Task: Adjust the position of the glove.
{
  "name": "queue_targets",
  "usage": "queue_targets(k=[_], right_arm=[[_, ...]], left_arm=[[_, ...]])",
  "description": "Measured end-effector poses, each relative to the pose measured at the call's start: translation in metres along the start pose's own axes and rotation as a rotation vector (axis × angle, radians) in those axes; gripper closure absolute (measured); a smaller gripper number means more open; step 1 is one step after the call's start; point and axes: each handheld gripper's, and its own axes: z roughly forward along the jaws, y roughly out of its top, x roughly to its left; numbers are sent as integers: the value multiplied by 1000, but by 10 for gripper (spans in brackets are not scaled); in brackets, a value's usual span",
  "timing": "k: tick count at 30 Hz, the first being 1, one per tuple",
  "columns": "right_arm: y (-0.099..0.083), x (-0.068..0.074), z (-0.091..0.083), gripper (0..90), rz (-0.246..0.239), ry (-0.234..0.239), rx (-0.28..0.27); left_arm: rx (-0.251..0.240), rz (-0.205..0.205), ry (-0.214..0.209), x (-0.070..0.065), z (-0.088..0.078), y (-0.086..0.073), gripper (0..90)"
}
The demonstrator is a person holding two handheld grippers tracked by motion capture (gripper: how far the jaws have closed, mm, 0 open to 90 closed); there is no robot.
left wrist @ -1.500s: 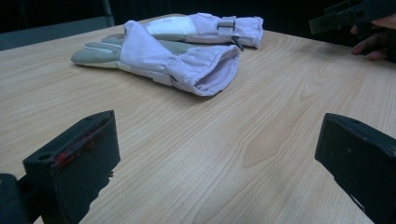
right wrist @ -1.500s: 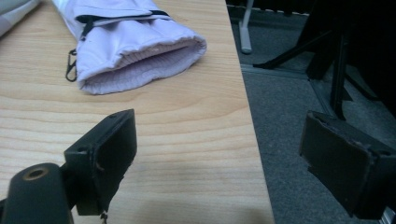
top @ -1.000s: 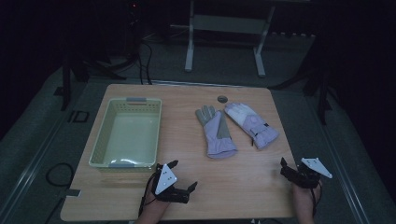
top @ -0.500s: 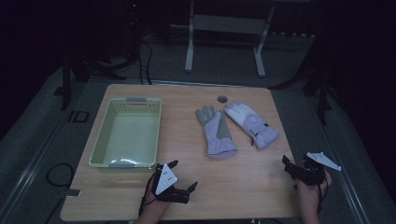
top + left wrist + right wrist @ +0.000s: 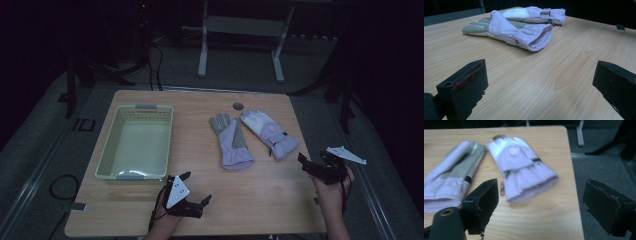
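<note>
Nearby, 2 gloves point(image 5: 250, 137) face both open grippers.

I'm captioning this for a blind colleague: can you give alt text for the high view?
Two pale lilac fabric gloves lie side by side on a light wooden table, beside an empty pale green plastic basket. Near the front edge, the left gripper and right gripper are open, holding nothing.

— What is different from a second ago?
— The right gripper point(image 5: 314, 166) sits farther right now, out past the worktop point(image 5: 260, 195) edge, and a little higher.
— Its jaws?
— Wide apart, pointing toward the nearer glove point(image 5: 269, 132) from farther off.
</note>
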Motion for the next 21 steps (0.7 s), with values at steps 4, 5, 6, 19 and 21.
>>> queue_targets(k=[4,5,6,19,21], right_arm=[[15,10,4,132,-30,17,0],[19,12,6,132,-33,33,3],[22,14,7,145,-35,42,-1],[62,44,22,223,-140,98,-3],[67,49,25,225,-149,122,1]], left_arm=[[1,-5,-1,0,0,0,0],[1,-4,0,0,0,0,0],[-1,-6,0,0,0,0,0],[-3,-17,-14,2,0,0,0],[-5,-21,-16,2,0,0,0]])
